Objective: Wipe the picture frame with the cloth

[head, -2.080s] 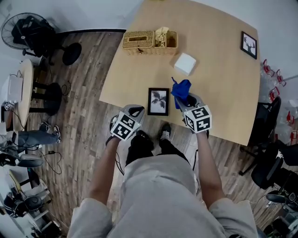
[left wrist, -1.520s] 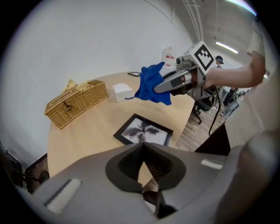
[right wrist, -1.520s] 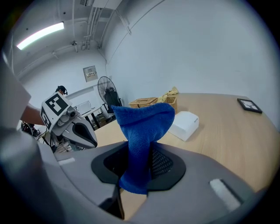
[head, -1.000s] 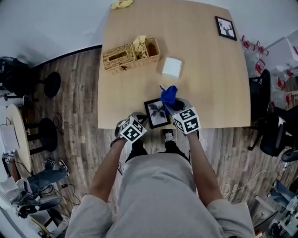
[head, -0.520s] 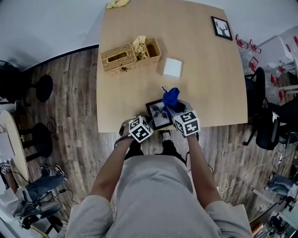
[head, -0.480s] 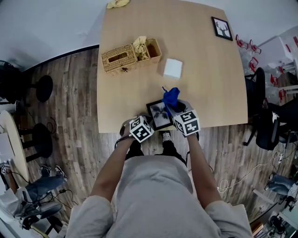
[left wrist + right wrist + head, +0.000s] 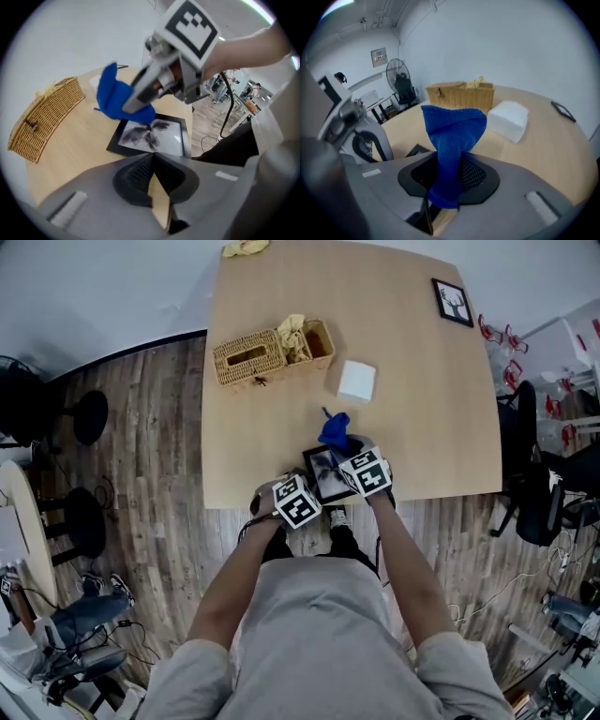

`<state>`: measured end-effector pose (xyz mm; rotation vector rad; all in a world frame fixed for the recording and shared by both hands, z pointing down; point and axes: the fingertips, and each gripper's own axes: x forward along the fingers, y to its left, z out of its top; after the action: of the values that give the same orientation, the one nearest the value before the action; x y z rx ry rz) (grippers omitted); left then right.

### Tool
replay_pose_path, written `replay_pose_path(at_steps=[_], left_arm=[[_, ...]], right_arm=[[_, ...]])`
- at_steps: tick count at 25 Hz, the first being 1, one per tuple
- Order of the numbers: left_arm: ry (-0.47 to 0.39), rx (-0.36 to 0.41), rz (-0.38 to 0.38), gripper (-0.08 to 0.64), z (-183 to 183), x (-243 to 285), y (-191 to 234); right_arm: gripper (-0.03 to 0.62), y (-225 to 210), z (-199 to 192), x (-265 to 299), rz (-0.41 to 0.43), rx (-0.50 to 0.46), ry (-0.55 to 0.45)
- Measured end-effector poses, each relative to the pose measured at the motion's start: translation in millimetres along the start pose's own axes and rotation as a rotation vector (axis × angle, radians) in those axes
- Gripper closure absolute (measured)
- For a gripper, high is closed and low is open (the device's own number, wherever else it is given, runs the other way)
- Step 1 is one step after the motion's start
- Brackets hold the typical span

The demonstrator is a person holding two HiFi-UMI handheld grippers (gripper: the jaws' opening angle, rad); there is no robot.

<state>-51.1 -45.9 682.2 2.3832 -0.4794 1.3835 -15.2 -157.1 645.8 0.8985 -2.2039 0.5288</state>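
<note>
Right gripper [image 7: 449, 180] pinches cloth [image 7: 454, 136] over picture frame [image 7: 161, 137]; left gripper [image 7: 153, 164] alongside, jaws together, empty.

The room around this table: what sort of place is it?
Most likely an office or lab workspace, not a home: black office chairs beside the wooden table, a standing fan, and loose cables on the plank floor.

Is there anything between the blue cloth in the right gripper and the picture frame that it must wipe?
Nothing visible does. The cloth, held in the right gripper, hangs at the far corner of the picture frame, whose glass lies bare. The left gripper, jaws together, is at the frame's near edge, off the path.
</note>
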Motion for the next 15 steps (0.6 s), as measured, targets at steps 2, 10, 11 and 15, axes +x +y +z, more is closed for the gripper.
replay_pose_path(at_steps=[2,10,11,15], left_arm=[[0.0,-0.003,-0.008,0.508,2.1,-0.7,-1.0],[0.021,0.0,-0.012,0.507,0.5,-1.7,-1.0],[0.021,-0.001,-0.011,0.507,0.6,-1.7,-0.6],[0.017,-0.006,-0.007,0.506,1.1,-1.7,0.4]], right_arm=[[0.48,3.0,-13.1,6.9,0.006,0.003,0.009],[0.48,5.4,-14.3,5.9,0.007,0.003,-0.012],[0.48,5.4,-15.0,5.1,0.006,0.007,-0.016],[0.48,5.0,-19.7,0.4,0.006,0.034,-0.031]])
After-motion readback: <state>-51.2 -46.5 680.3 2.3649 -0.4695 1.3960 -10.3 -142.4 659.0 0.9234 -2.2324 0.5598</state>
